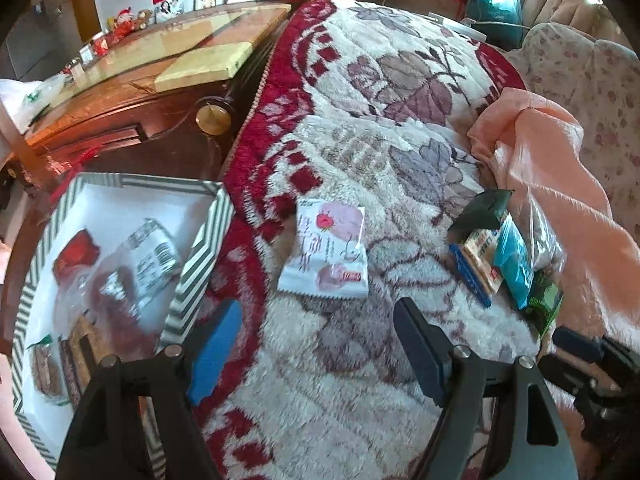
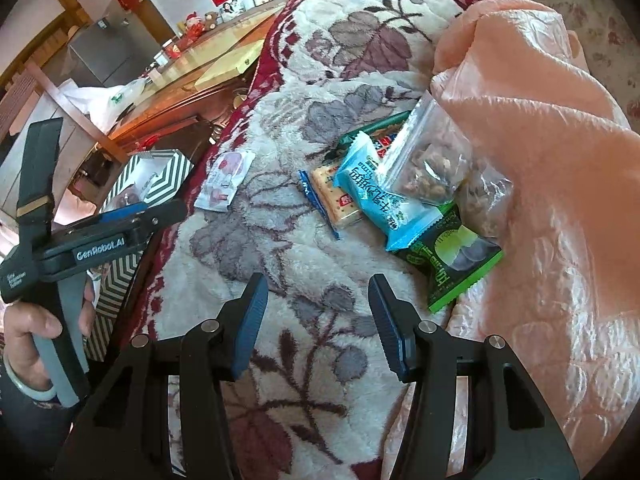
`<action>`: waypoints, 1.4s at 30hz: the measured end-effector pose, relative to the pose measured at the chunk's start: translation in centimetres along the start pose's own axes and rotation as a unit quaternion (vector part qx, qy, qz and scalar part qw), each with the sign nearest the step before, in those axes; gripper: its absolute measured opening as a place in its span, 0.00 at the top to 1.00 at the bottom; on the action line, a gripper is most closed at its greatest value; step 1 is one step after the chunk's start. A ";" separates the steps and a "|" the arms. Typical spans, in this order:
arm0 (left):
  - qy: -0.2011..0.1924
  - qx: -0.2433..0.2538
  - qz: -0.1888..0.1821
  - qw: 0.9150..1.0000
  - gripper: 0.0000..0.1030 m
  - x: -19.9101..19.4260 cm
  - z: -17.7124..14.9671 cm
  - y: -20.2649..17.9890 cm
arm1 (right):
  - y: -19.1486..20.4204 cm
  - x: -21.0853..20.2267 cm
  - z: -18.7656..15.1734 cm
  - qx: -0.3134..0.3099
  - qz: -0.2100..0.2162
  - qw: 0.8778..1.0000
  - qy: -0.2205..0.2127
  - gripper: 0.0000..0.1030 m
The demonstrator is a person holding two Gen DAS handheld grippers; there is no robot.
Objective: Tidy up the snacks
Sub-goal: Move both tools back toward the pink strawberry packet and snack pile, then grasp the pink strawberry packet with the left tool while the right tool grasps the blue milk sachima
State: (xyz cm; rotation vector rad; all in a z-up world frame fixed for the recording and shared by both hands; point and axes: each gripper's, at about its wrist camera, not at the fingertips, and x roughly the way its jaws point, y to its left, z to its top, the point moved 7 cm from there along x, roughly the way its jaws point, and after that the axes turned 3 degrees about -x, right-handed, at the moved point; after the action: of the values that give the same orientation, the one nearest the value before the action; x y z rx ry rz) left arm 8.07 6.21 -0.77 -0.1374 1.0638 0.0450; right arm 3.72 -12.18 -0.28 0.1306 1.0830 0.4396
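Your left gripper (image 1: 316, 344) hangs open above the white-and-pink snack packet (image 1: 324, 252) lying flat on the plush floral blanket (image 1: 340, 400); pinch its crimped edge squarely before crossing to the striped box (image 1: 200, 256), right gripper (image 2: 318, 324) idle, open.

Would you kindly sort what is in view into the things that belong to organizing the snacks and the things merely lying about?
Belongs to the job:
- striped box, already holding some snacks
- white strawberry packet
- cracker pack
- light blue packet
- clear bag of nuts
- green packet

Lying about:
- peach cloth
- floral blanket
- wooden table
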 end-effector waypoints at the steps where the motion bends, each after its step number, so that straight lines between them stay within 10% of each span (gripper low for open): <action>1: 0.004 -0.002 -0.005 1.000 0.22 0.4 0.2 -0.1 | -0.1 0.1 0.0 0.002 0.000 1.000 0.002 0.49; 32: 0.063 0.002 -0.012 0.998 0.22 8.1 3.0 -1.8 | -3.8 1.0 1.4 0.010 -0.034 0.999 -0.015 0.49; 42: 0.065 0.002 -0.013 0.998 0.19 8.4 3.1 -1.8 | -3.8 4.0 4.4 -0.079 -0.028 0.996 0.020 0.49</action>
State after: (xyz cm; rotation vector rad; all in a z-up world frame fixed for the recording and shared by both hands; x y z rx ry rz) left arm 14.96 4.60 -6.44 -0.1508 1.1911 0.0109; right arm 10.20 -13.47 -2.67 -0.0485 1.0835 0.4772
